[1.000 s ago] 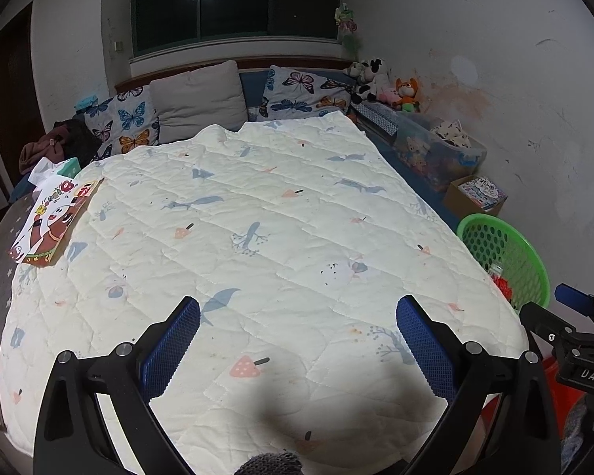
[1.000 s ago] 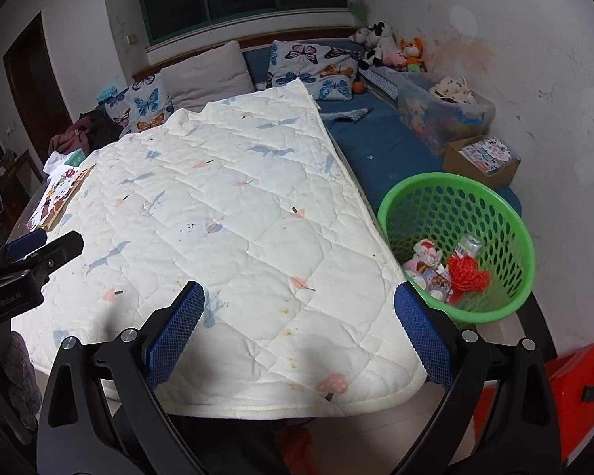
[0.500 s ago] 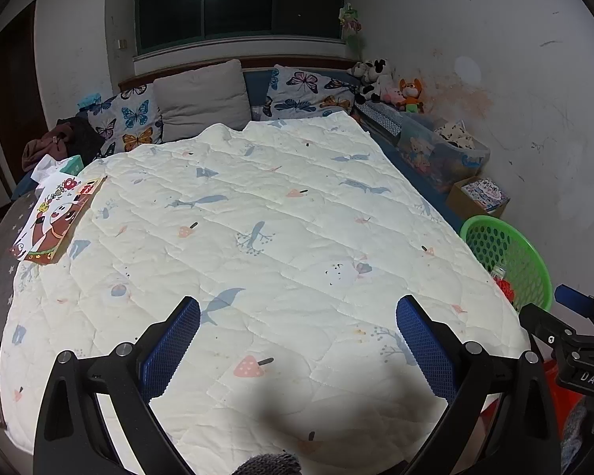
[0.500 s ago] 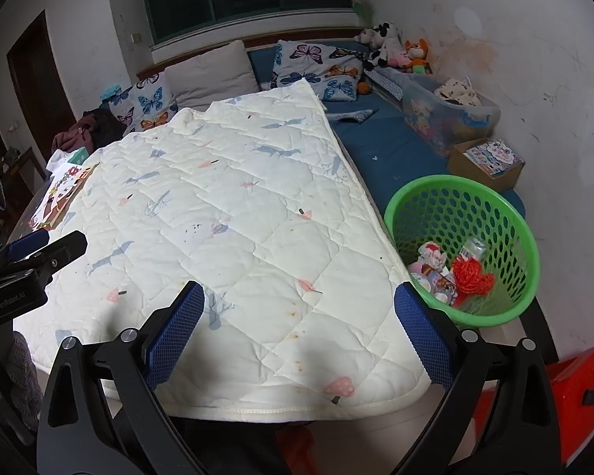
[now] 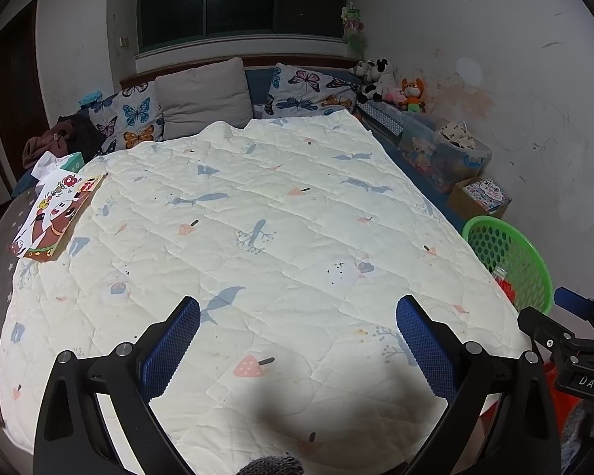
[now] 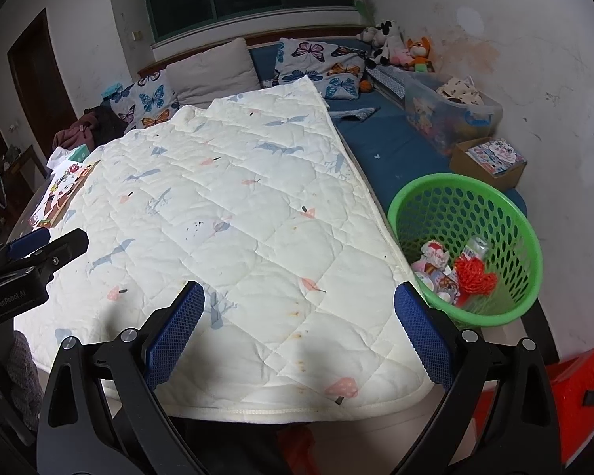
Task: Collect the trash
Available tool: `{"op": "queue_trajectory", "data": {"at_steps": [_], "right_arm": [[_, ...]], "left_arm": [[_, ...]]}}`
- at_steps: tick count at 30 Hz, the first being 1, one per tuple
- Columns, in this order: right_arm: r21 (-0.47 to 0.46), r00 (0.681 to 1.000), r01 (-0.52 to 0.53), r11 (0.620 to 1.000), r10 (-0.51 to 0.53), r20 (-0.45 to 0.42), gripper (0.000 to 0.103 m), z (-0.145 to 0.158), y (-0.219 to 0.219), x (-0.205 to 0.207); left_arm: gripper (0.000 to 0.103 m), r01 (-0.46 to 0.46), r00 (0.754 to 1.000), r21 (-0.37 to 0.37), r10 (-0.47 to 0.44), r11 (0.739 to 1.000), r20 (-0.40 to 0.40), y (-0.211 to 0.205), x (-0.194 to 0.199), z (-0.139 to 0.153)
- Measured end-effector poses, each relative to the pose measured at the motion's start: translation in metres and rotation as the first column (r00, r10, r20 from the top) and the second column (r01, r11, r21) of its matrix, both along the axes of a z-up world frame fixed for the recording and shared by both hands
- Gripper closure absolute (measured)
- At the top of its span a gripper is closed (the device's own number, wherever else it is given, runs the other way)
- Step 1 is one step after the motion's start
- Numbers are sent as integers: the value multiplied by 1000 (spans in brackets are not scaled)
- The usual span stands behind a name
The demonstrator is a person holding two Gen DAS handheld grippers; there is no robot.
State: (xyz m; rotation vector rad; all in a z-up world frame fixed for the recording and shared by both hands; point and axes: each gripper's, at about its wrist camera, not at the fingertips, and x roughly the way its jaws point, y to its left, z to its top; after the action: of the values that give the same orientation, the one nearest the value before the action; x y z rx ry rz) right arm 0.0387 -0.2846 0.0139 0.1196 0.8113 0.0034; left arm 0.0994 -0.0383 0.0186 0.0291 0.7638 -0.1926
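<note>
Right wrist view: both the right gripper (image 6: 299, 330) and left gripper (image 5: 297, 340) hang spread wide and empty above the quilt (image 6: 233, 213); wrappers (image 6: 435, 265) lie in the green basket (image 6: 491, 198) beside it.

the left gripper (image 5: 297, 332) is held level, its two blue-padded fingers (image 5: 172, 346) spread wide at 7 and 5 o'clock of its own view, nothing between them. the right gripper (image 6: 299, 330) is posed the same, jaws wide apart and empty. each shows at the other's edge: right at 4 o'clock, left at 9 o'clock.
</note>
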Motion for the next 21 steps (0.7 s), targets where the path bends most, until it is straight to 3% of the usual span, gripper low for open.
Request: {"op": "queue_trajectory", "data": {"at_steps": [21], "right_arm": [[2,1000,-3,1000,3,5,7,-3,2,-1]], "left_arm": [[7,-4,1000,-15,4,1000,-15,2,0,-6]]}}
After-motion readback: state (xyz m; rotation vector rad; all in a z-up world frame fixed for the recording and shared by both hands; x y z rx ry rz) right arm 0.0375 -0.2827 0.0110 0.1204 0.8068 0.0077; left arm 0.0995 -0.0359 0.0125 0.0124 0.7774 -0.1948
